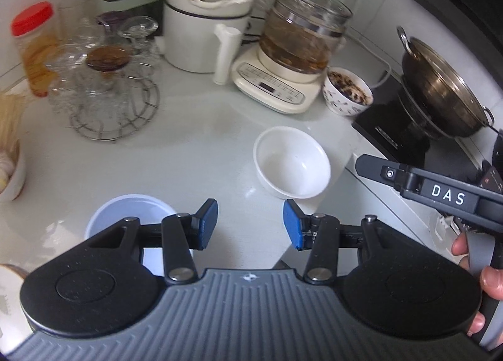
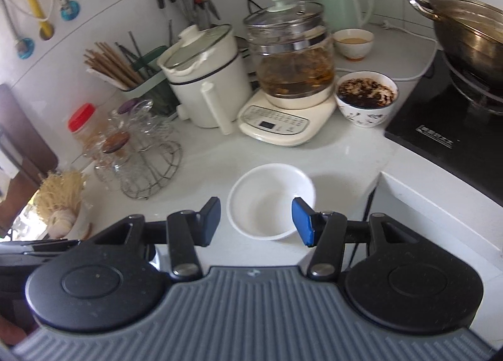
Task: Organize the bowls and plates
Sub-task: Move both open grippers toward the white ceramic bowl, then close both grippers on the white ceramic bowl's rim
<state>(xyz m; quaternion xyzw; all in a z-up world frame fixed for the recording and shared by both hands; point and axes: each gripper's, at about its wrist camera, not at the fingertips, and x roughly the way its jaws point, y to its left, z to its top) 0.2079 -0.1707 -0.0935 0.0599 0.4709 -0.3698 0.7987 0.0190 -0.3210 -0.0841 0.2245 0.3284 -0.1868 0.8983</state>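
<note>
Approach step, nothing picked up yet. My left gripper [image 1: 250, 224] stands part-open with nothing between the blue pads; my right gripper [image 2: 256, 222] is likewise part-open and empty.

White bowl [image 2: 271, 201] sits upright on the white counter [image 2: 201, 166], centre of the right wrist frame, just beyond the right fingertips; the right pad overlaps its rim in the picture, but I judge no contact. In the left wrist frame the same bowl lies right of centre, and a pale blue bowl [image 1: 125, 213] sits lower left, partly hidden under the left finger linkage.

Next move, my judgement: bring the right jaws down astride the white bowl's near rim, close, lift, then carry it toward the blue bowl for stacking. Rim is thin and glossy, so slip is a risk.
</note>
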